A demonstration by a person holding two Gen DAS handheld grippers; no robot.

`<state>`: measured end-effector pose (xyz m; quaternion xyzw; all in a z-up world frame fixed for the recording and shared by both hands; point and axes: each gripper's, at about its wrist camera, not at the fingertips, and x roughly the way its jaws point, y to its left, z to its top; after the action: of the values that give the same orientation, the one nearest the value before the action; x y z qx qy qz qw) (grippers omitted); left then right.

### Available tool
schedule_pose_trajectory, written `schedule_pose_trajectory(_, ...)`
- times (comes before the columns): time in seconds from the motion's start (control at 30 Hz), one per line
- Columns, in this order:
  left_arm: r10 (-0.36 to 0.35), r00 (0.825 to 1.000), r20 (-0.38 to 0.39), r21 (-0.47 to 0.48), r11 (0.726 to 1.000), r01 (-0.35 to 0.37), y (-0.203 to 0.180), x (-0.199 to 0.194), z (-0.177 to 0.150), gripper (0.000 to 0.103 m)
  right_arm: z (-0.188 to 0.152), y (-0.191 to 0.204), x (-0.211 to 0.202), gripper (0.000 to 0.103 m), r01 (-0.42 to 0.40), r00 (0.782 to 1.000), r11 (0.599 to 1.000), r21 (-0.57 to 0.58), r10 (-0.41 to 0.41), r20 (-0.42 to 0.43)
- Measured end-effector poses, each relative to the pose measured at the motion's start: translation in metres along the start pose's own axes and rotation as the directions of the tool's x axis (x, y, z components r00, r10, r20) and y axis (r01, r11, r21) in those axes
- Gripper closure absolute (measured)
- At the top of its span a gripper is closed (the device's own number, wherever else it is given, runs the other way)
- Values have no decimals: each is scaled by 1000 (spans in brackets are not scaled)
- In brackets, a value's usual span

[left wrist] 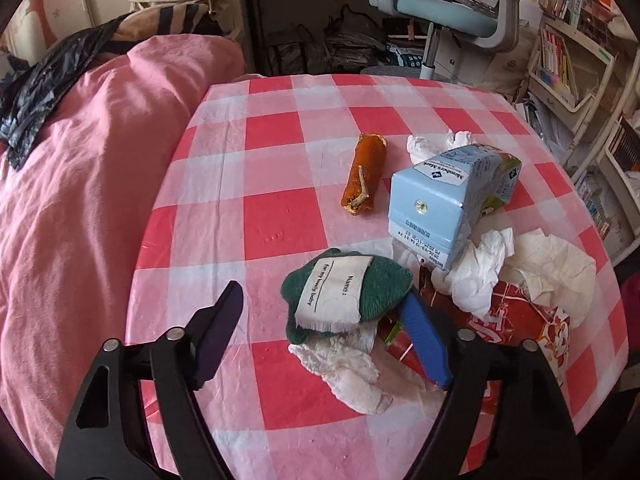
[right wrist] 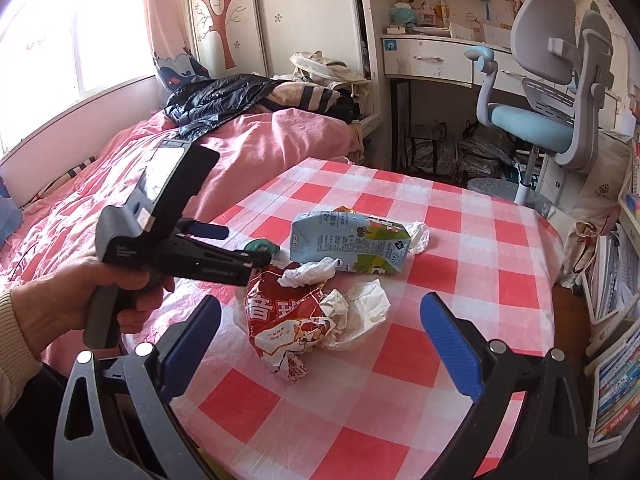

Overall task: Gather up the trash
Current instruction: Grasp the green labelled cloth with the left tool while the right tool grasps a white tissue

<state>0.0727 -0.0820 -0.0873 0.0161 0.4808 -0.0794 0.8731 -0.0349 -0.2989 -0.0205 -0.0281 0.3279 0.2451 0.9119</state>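
Observation:
On the red-and-pink checked table [left wrist: 272, 208] lies a green knitted piece [left wrist: 348, 300] with a white label, resting on a crumpled tissue [left wrist: 348, 368]. My left gripper [left wrist: 322, 294] is open around it: the right pad is at its edge and the left pad stands clear. Beyond it lie an orange-brown roll [left wrist: 364, 174], a blue milk carton [left wrist: 444, 196], white tissues [left wrist: 480, 272] and a red snack wrapper [left wrist: 516, 320]. My right gripper [right wrist: 320, 306] hangs open and empty just above the red wrapper [right wrist: 288, 320]. There the left gripper [right wrist: 244, 246], held by a hand [right wrist: 68, 304], reaches the green piece [right wrist: 262, 246] beside the carton [right wrist: 348, 240].
A bed with a pink duvet [left wrist: 80, 200] borders the table's left side, with a black plastic bag [left wrist: 36, 92] on it. A blue-and-grey desk chair [right wrist: 540, 120] and a desk stand behind the table. Bookshelves [left wrist: 560, 64] line the right.

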Motion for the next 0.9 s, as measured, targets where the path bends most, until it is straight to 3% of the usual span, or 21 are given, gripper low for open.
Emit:
schedule_pose_trajectory(0.1, -55, 998, -27, -61, 997, 53, 10, 9, 3, 56, 0, 3, 10, 7, -13, 1000, 1000, -17, 13, -29)
schedule_pose_trajectory(0.33, -150, 989, 0, -225, 963, 146, 42, 5, 13, 69, 0, 29, 42, 7, -75, 991, 988, -138, 58, -119)
schedule_pose_trajectory(0.53, -191, 981, 15, -360, 915, 184, 71, 5, 18, 72, -3, 39, 60, 7, -147, 976, 976, -162, 117, -183)
schedule_pose_trajectory(0.63, -176, 983, 51, -405, 896, 182, 83, -7, 22, 73, 2, 45, 68, 9, -242, 958, 961, -136, 214, -191)
schedule_pose_trajectory(0.73, -163, 980, 118, -437, 877, 199, 93, -33, 28, 73, 12, 61, 88, 21, -308, 938, 940, -149, 275, -211)
schedule_pose_trajectory(0.9, -105, 974, 199, -467, 864, 188, 109, -70, 32, 73, 29, 82, 143, 33, -264, 935, 943, -200, 199, -295)
